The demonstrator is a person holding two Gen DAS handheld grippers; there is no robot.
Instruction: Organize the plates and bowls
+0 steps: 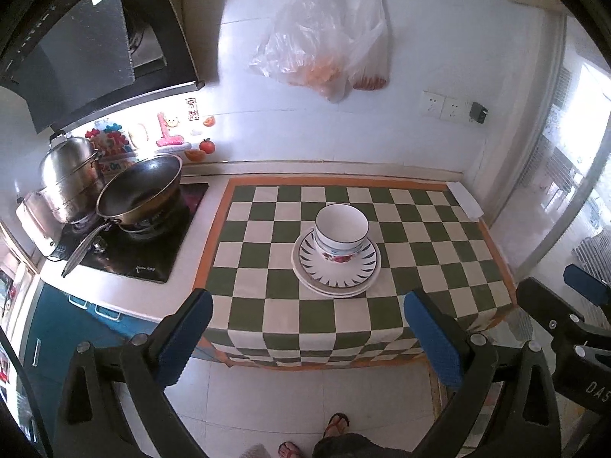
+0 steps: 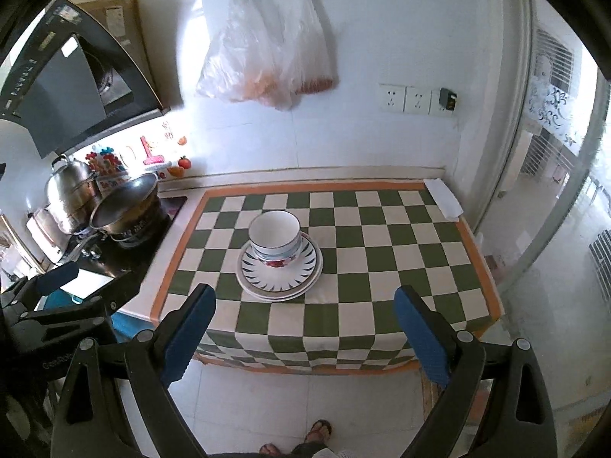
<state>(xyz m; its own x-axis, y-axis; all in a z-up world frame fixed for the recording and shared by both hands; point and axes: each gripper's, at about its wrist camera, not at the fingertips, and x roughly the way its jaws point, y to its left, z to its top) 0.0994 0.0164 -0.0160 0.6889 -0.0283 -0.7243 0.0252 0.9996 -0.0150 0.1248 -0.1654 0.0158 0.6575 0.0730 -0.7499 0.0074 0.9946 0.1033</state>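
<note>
The bowl (image 1: 341, 231) is sitting upright on a stack of plates (image 1: 336, 267) near the middle of the frame, on the checkered cloth (image 1: 420, 229) — the same stack is showing centre-left in the right wrist view, bowl (image 2: 275, 234) on plates (image 2: 280, 271). The left gripper (image 1: 305, 336) is hovering low in the frame, jaws spread wide and holding nothing. The right gripper (image 2: 305, 337) is doing likewise — wide apart, empty. A wok (image 1: 141, 191) is resting on the stove (image 1: 152, 252) at left.
</note>
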